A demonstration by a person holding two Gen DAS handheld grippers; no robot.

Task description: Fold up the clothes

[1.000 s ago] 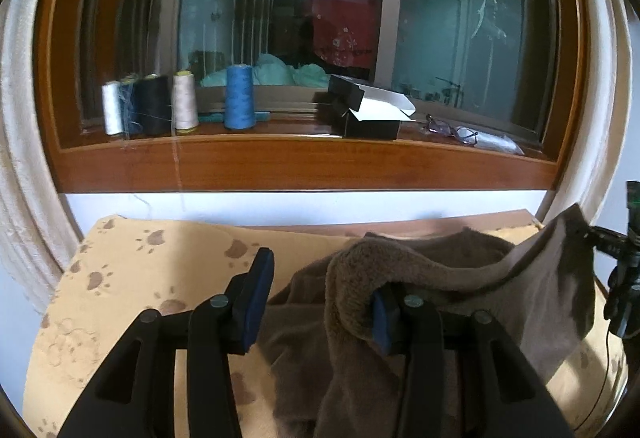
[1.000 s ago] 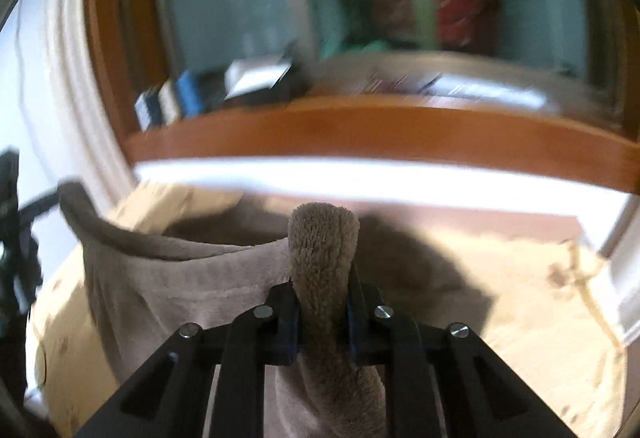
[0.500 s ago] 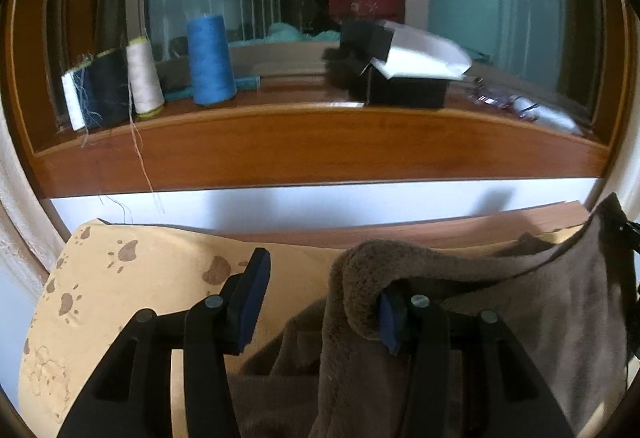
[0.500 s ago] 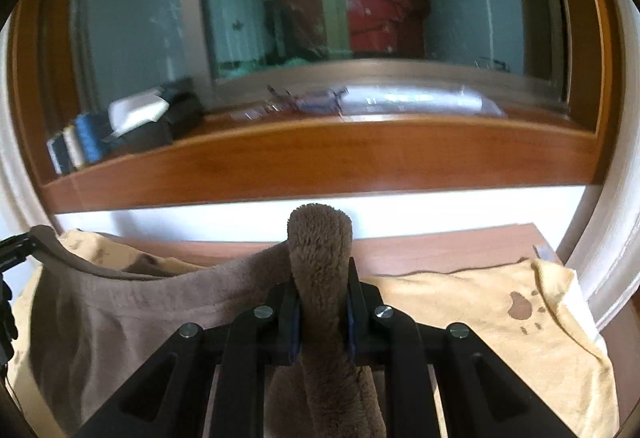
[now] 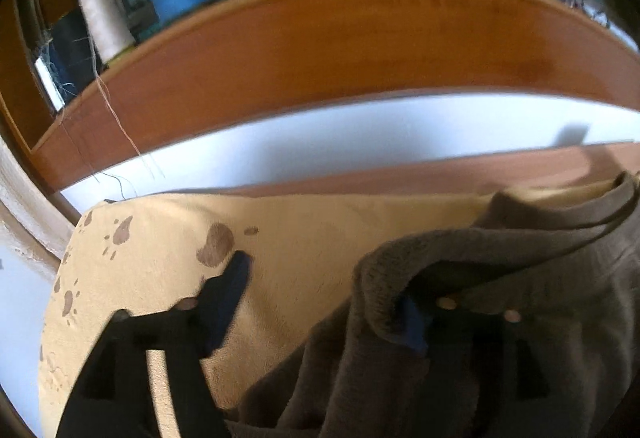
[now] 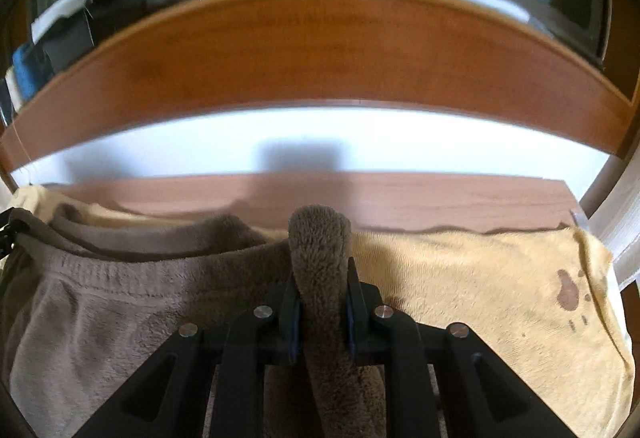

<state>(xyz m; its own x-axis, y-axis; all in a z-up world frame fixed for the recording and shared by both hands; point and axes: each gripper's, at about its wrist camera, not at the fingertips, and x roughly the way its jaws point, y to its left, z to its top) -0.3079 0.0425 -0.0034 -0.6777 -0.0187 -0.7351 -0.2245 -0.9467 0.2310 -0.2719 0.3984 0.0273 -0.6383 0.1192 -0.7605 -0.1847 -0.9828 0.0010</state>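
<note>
Fold in progress, laying-down step. Brown fleece garment (image 6: 132, 302) lies partly on the yellow paw-print blanket (image 6: 492, 302) that covers the worktop (image 6: 400, 198), below the wooden window sill (image 6: 320, 50).

Right hand-held gripper (image 6: 320, 302): jaws clamped on a folded ridge of the fleece, which stands up between the pads.

Left hand-held gripper (image 5: 324, 302): jaws wide apart and just been opening. No pinch; the garment's edge drapes over the right-side finger only, the left-side finger bare above the blanket.

Judgement: the carried edge is being set down toward the far side.
- Free the left finger by drawing back and down, so the fleece slides off without dragging the fold.
- Keep the right clamp until its edge rests on the blanket, level with the left side.
- Then smooth the sagging waistband.

Thread spools (image 5: 104, 18) on the sill, well clear.
</note>
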